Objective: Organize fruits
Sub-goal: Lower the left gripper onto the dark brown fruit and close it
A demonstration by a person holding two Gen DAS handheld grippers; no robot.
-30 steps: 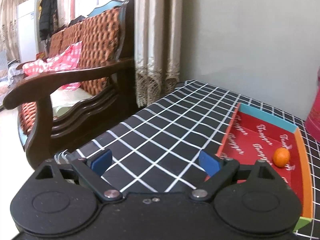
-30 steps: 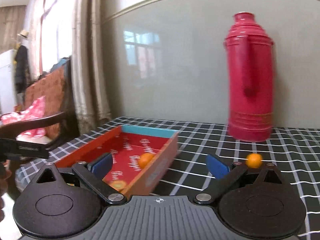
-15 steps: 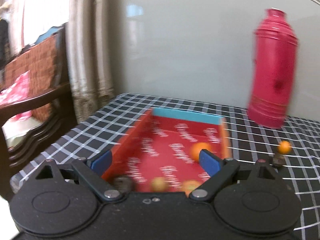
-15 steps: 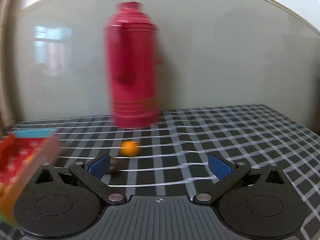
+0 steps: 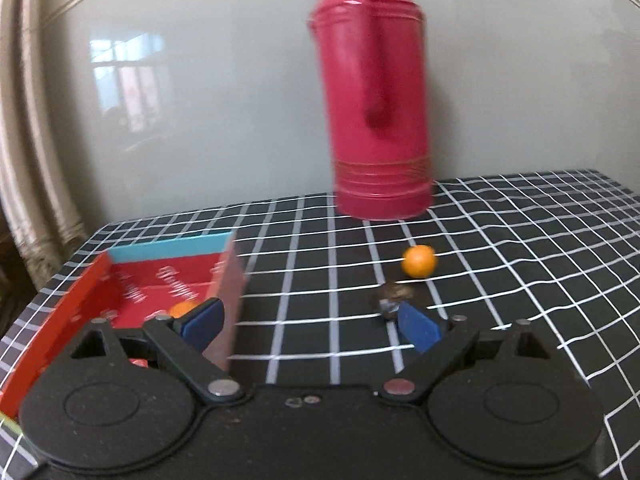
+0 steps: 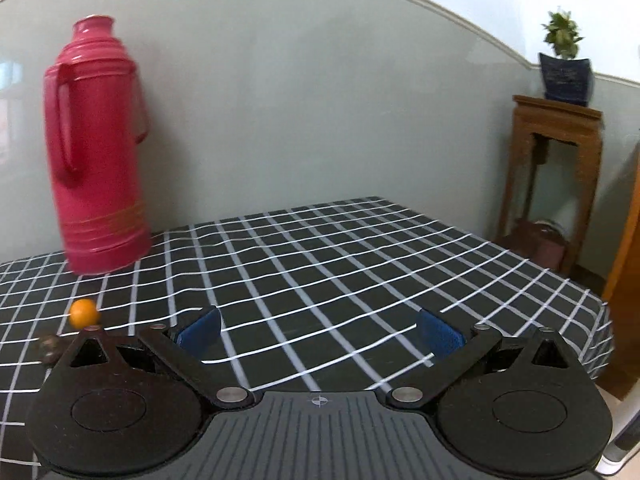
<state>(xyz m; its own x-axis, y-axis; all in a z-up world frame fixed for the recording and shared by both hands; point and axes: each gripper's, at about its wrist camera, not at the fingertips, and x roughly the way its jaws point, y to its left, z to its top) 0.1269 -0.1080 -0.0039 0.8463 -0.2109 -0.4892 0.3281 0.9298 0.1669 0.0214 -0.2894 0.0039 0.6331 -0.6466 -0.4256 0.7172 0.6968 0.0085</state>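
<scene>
A small orange fruit lies on the checked tablecloth, with a small dark brown fruit just in front of it. A red box with a blue far wall sits at the left and holds another orange fruit. My left gripper is open and empty; the dark fruit is just beyond its right fingertip. In the right wrist view the orange fruit and dark fruit lie at the far left. My right gripper is open and empty over bare cloth.
A tall red thermos stands at the back by the wall and also shows in the right wrist view. The table's right edge drops off. A wooden stand with a potted plant stands beyond it.
Both grippers have swung to the right. The box has slid to the left in the left wrist view and out of the right wrist view. Both stay open.
</scene>
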